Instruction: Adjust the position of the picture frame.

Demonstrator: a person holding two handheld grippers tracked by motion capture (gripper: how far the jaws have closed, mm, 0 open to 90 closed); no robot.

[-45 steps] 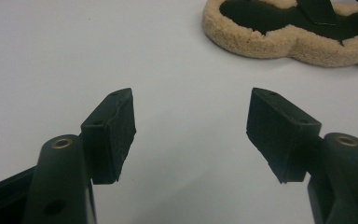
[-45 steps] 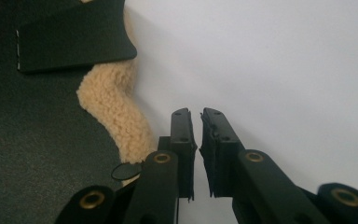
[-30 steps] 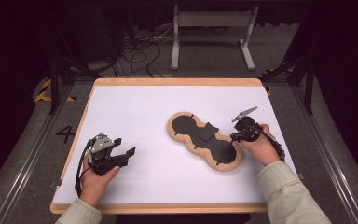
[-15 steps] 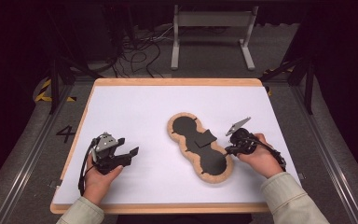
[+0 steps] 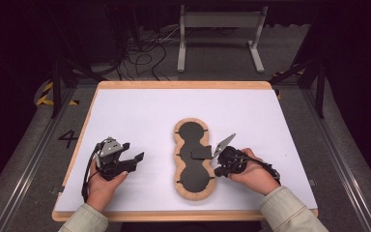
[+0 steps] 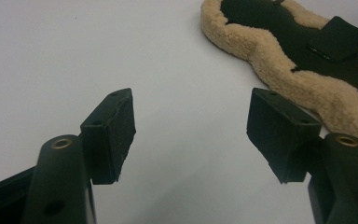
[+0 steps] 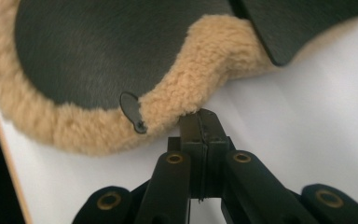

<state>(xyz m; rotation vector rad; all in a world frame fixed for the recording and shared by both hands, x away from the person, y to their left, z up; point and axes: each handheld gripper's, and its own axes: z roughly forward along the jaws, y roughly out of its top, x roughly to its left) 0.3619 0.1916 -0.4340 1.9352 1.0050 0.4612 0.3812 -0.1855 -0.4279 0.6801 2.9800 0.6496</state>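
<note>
I'm holding my closed right gripper (image 7: pixel 200 122) at the pad's (image 5: pixel 193 159) fleece edge, pad lying twelve-to-six, at nine o'clock.

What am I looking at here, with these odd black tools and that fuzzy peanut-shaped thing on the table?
A person sits at a white table with a hand-held two-jaw gripper in each hand. One picture looks down from above; the other two come from cameras riding on the grippers. The left gripper rests with its jaws open and empty. The right gripper has its jaws shut, tips at the fleece rim of a black pad with tan fleece trim, pushing or pinching it; I cannot tell which.
</note>
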